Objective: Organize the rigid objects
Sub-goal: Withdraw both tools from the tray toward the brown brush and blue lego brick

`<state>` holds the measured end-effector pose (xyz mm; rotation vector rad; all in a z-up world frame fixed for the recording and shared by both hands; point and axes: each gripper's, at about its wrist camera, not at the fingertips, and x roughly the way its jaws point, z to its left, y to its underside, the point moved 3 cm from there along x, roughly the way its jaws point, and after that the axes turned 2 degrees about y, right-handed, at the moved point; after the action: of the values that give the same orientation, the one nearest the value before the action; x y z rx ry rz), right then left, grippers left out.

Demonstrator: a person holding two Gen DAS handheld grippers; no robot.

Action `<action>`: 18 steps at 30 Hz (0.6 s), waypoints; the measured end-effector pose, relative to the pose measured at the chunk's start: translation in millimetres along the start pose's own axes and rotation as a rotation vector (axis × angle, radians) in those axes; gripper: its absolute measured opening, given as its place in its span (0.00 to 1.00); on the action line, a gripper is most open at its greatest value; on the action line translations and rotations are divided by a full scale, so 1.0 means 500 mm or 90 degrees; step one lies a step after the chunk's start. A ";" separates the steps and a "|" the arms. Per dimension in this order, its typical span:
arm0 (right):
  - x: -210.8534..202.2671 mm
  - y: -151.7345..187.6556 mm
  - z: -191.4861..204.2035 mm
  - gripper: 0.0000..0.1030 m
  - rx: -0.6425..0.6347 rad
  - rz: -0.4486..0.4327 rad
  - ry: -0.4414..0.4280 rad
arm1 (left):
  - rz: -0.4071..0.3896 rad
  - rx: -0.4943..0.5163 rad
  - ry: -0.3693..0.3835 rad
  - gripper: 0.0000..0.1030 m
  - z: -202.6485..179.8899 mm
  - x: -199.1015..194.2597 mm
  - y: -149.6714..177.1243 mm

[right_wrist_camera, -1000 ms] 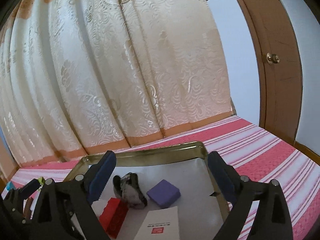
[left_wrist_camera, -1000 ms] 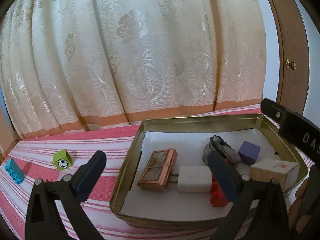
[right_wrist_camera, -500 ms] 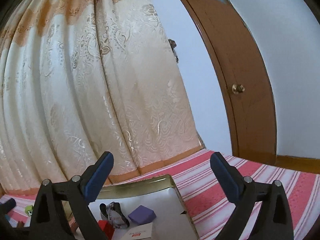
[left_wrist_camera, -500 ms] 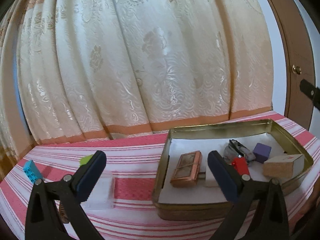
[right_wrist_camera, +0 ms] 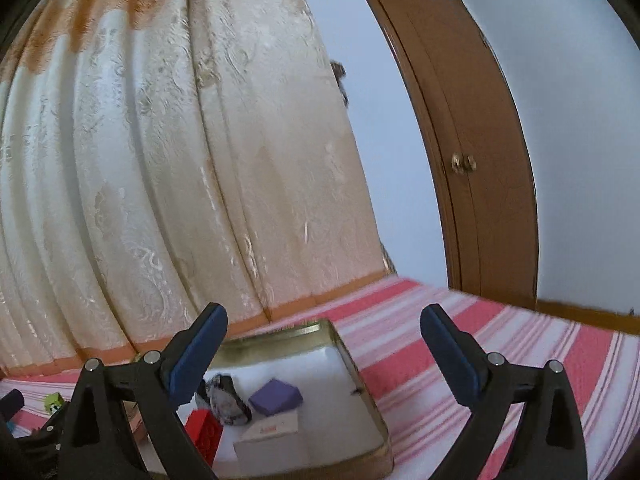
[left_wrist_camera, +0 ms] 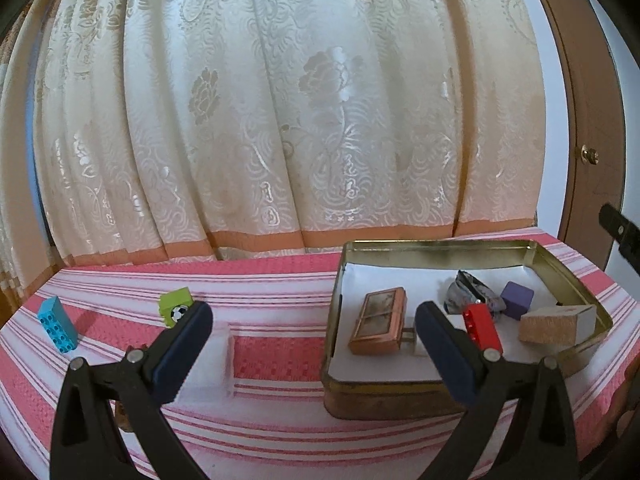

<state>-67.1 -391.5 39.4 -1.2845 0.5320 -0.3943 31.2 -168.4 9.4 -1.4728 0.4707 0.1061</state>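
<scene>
A gold tin tray (left_wrist_camera: pixel 436 247) lined with white paper sits on the pink striped cloth. It holds a copper case (left_wrist_camera: pixel 380 320), a red brick (left_wrist_camera: pixel 482 326), a purple block (left_wrist_camera: pixel 517 299), a cork-sided box (left_wrist_camera: pixel 554 325) and a dark patterned object (left_wrist_camera: pixel 470 292). A clear plastic box (left_wrist_camera: pixel 212 354), a green soccer cube (left_wrist_camera: pixel 176 311) and a blue brick (left_wrist_camera: pixel 57 328) lie left of the tray. My left gripper (left_wrist_camera: pixel 314 346) is open and empty, above the cloth by the tray's left edge. My right gripper (right_wrist_camera: pixel 323 350) is open and empty, above the tray (right_wrist_camera: pixel 362 392).
A cream patterned curtain (left_wrist_camera: pixel 280 120) hangs behind the table. A brown door (right_wrist_camera: pixel 472 152) with a knob stands at the right. The right gripper's tip (left_wrist_camera: pixel 620 230) shows at the right edge of the left wrist view.
Both grippers have pulled back and up from the tray. The left one has shifted left, bringing the clear box, green cube and blue brick into view. The right one has tilted upward.
</scene>
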 end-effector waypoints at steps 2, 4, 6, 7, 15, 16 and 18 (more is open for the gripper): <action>-0.002 0.006 0.000 0.96 0.005 0.014 0.000 | 0.000 0.000 0.002 1.00 0.005 -0.005 0.002; -0.007 0.011 0.001 0.96 0.008 0.023 0.000 | 0.003 -0.003 0.004 1.00 0.010 -0.007 0.004; -0.015 0.017 0.003 0.96 0.007 0.027 0.000 | 0.006 -0.007 0.007 1.00 0.017 -0.009 0.005; -0.019 0.018 0.007 0.96 0.007 0.027 -0.002 | 0.007 -0.011 0.008 1.00 0.022 -0.010 0.005; -0.055 0.028 0.028 0.96 0.004 0.021 -0.016 | 0.008 -0.018 0.008 1.00 0.046 -0.024 0.012; -0.059 0.029 0.033 0.96 0.002 0.022 -0.018 | 0.007 -0.017 0.008 1.00 0.049 -0.026 0.013; -0.068 0.033 0.044 0.96 -0.002 0.022 -0.023 | 0.008 -0.016 0.007 1.00 0.054 -0.027 0.014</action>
<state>-82.4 -351.0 32.9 -1.2812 0.5237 -0.3418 22.8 -138.5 8.5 -1.4967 0.4892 0.1133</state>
